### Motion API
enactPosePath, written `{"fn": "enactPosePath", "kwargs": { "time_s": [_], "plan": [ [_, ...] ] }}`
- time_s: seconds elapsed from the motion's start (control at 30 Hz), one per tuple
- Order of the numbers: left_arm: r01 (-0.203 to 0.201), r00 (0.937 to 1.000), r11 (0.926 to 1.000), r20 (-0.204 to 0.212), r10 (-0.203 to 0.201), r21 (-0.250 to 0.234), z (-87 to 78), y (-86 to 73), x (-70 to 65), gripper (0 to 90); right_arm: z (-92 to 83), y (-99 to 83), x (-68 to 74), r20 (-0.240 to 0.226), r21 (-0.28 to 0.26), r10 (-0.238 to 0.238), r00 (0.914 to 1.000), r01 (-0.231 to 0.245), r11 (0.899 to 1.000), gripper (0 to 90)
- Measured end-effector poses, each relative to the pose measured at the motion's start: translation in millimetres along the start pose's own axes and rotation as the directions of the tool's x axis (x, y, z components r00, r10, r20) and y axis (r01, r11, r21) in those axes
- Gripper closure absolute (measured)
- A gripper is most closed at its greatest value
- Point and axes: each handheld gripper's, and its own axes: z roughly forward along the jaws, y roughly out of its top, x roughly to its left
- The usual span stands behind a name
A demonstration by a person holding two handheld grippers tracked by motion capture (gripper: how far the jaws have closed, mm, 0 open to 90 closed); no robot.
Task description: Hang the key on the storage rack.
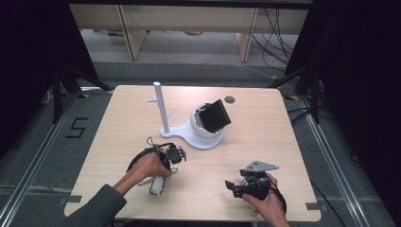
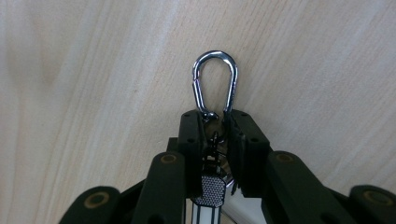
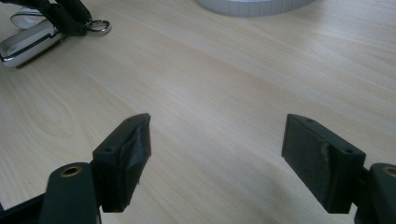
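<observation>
The left claw (image 2: 217, 135) pinches the carabiner (image 2: 215, 81) at its base, probably for hanging on the stand (image 1: 159, 108); the right claw (image 3: 217, 158) waits spread over the counter (image 3: 224, 70).

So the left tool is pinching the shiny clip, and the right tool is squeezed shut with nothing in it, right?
Not quite. The left tool is pinching the shiny clip, as the left gripper view shows. But the right tool is not squeezed shut: in the right gripper view its jaws stand wide apart, with nothing but bare table between them.
</observation>
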Motion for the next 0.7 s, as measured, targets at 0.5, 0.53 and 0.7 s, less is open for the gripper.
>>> {"fn": "enactPosePath", "kwargs": {
  "time_s": [0.5,0.53,0.7],
  "plan": [
    [0.047,0.9989,0.9938,0.011,-0.046,-0.101,-38.2,-14.0,14.7,75.2,1.5,-0.5,-1.5,-0.012,-0.008,0.008,0.9999,-0.008,1.0,24.7],
    [0.051,0.9987,0.9923,0.005,-0.051,-0.113,-41.6,-15.2,16.1,75.2,-0.2,-0.3,-1.0,0.005,0.008,0.011,0.9999,-0.011,1.0,24.7],
    [0.095,0.9941,0.9813,-0.035,-0.103,-0.167,-76.7,-28.1,32.6,75.2,0.9,-0.9,-0.9,0.004,0.014,0.018,0.9998,-0.018,1.0,24.7]
  ]
}}
